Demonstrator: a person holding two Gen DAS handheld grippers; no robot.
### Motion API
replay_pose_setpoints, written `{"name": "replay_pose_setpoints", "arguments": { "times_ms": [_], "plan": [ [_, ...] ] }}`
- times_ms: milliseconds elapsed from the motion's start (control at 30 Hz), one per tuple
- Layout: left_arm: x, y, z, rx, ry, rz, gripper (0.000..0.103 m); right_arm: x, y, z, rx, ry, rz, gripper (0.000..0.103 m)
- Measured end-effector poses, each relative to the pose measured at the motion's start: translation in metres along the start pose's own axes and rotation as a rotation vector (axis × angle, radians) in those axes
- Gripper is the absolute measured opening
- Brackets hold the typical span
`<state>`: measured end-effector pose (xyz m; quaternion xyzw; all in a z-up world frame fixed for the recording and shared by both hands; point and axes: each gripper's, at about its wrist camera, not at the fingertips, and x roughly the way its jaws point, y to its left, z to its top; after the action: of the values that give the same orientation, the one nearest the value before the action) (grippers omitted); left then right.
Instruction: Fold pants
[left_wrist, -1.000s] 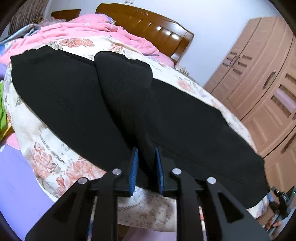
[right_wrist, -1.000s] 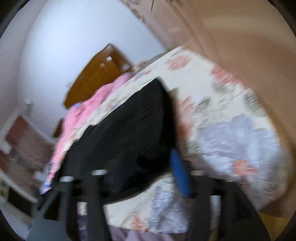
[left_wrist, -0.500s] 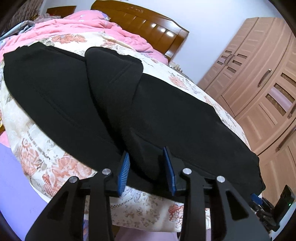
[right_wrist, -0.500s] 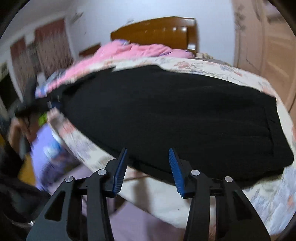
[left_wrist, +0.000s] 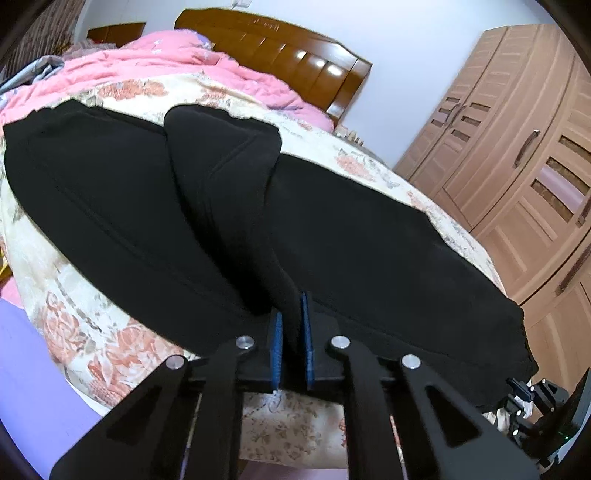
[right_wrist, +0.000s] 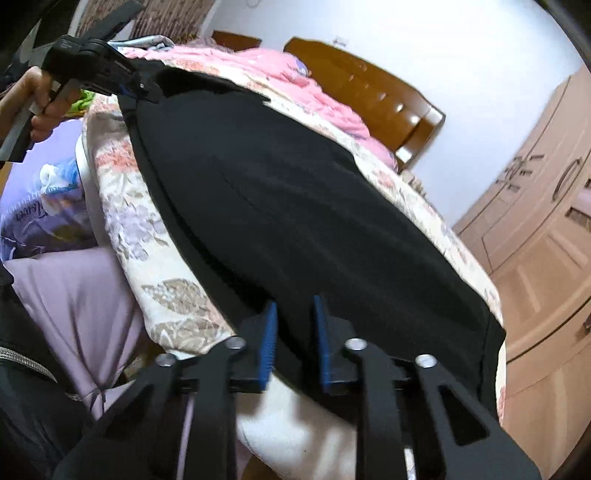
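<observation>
both grippers clamped on the black pants: left gripper pinching a fold dead ahead, right gripper nipping the near hem on the floral bedspread.

Black grippers, blue-padded jaws, silver screws

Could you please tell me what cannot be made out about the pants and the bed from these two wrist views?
- Near hem of the black pants: in the left wrist view, hidden behind the left hand-held gripper.
- Same edge in the right wrist view: covered by the right hand-held gripper, and blurred.
- Underside of the folded leg: hidden by its own cloth.
- Floral bedspread under the pants: covered.
- Wardrobe: cut off by the fisheye rim.
</observation>
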<state>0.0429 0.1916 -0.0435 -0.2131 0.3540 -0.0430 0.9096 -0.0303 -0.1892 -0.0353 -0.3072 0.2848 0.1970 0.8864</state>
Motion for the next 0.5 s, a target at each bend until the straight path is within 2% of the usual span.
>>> {"name": "replay_pose_setpoints", "arguments": {
  "times_ms": [200, 300, 400, 467, 500],
  "plan": [
    [-0.028, -0.009, 0.008, 0.031, -0.071, 0.004, 0.007, -0.034, -0.01, 0.005, 0.041, -0.086, -0.035, 0.006],
    [-0.024, -0.005, 0.001, 0.042, -0.03, 0.029, 0.007, -0.03, -0.008, 0.0, 0.064, -0.05, 0.007, 0.006],
    [-0.003, 0.004, -0.008, 0.014, 0.04, 0.06, 0.007, -0.007, 0.001, -0.015, 0.069, 0.013, 0.043, 0.006],
    [-0.003, 0.003, -0.011, 0.029, 0.029, 0.071, 0.007, -0.005, -0.002, -0.016, 0.101, 0.003, 0.05, 0.007],
    [-0.005, 0.0, -0.01, 0.045, 0.029, 0.076, 0.007, -0.006, -0.006, -0.014, 0.129, 0.011, 0.067, 0.011]
  ]
}}
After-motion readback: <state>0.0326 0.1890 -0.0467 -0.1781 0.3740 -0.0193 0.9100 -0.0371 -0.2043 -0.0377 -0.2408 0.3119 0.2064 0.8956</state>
